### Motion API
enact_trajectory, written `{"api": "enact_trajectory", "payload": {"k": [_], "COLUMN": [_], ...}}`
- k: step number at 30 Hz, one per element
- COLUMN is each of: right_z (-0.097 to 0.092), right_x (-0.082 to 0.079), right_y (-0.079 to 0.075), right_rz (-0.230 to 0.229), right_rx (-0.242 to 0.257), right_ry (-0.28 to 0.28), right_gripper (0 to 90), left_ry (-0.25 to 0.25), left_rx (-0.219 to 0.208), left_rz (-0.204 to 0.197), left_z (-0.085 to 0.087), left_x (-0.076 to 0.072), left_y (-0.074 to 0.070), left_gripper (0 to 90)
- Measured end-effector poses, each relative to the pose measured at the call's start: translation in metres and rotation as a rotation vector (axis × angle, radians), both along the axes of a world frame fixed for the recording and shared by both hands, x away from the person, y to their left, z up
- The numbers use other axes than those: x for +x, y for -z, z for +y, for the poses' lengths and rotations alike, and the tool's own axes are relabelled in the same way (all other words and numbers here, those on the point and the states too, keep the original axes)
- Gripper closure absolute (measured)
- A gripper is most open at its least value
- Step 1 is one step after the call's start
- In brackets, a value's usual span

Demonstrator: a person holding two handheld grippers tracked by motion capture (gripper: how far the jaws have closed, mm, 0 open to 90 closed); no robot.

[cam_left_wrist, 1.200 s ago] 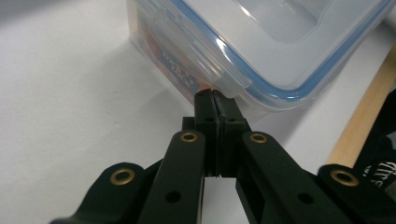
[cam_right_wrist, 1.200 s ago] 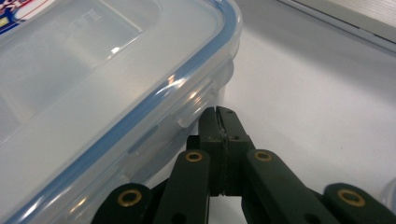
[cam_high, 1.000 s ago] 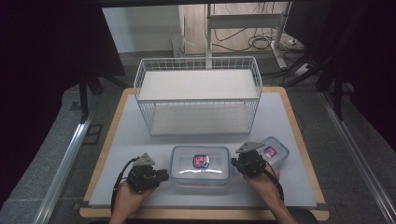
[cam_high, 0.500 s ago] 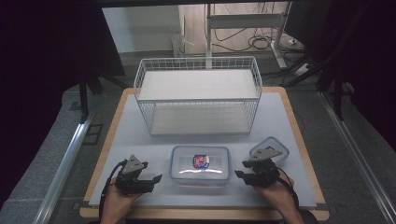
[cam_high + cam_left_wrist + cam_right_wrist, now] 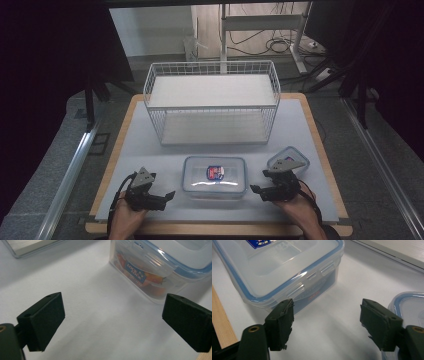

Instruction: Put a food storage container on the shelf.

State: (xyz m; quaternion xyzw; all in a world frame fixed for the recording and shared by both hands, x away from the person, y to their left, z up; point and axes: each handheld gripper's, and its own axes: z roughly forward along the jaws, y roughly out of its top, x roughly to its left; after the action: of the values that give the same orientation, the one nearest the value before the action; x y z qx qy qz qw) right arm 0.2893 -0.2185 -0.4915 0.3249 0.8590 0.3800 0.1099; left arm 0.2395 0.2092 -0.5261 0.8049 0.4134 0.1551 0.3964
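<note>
Change: both grippers have drawn back from the box [image 5: 214,175]; jaws have just been opening
Left gripper [image 5: 168,196]: jaws apart, empty
Right gripper [image 5: 256,189]: jaws apart, empty
Box: between grippers, lid on; long axis left-right

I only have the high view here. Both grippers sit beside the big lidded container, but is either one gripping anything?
Observer: No. In the left gripper view, the left gripper has just been opening, with bare table between its jaws.
Operator: And the right?
Observer: The right gripper has also just been opening, nothing between its jaws; the large container lies just beyond them.
Operator: Is the container's side clip fastened?
Observer: In the right gripper view the side flap lies folded down against the wall.
</note>
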Motion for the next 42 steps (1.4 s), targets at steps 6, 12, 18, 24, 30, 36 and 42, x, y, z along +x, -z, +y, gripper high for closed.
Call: {"api": "enact_trajectory", "payload": {"k": [6,12,18,24,30,36,42], "right_z": [0.0,-0.001,0.006,0.018,0.029,0.039,0.038], "right_x": [0.001,0.004,0.009,0.016,0.028,0.037,0.038], "right_y": [-0.002,-0.009,-0.016,-0.014,-0.004,0.003,0.005], "right_rz": [0.016,0.057,0.099,0.155,0.253,0.357,0.404], "right_rx": [0.016,0.057,0.086,0.105,0.142,0.179,0.205], "right_ry": [0.008,0.014,0.011,-0.007,-0.029,-0.045,-0.04], "right_gripper": [20.4,23.5,28.0,22.6,13.7,11.6,14.7], "left_ry": [-0.008,0.003,0.054,0.132,0.2,0.249,0.25], "left_rx": [-0.009,-0.035,-0.107,-0.185,-0.209,-0.24,-0.24], "left_rz": [0.031,0.056,0.093,0.188,0.257,0.329,0.319], "left_z": [-0.001,-0.002,-0.009,-0.02,-0.035,-0.05,-0.046], "left_x": [0.003,0.012,0.027,0.05,0.062,0.07,0.061], "left_y": [-0.005,-0.018,-0.028,-0.023,-0.017,-0.011,-0.013], "left_gripper": [4.1,4.0,3.5,4.5,2.3,0.0,5.0]}}
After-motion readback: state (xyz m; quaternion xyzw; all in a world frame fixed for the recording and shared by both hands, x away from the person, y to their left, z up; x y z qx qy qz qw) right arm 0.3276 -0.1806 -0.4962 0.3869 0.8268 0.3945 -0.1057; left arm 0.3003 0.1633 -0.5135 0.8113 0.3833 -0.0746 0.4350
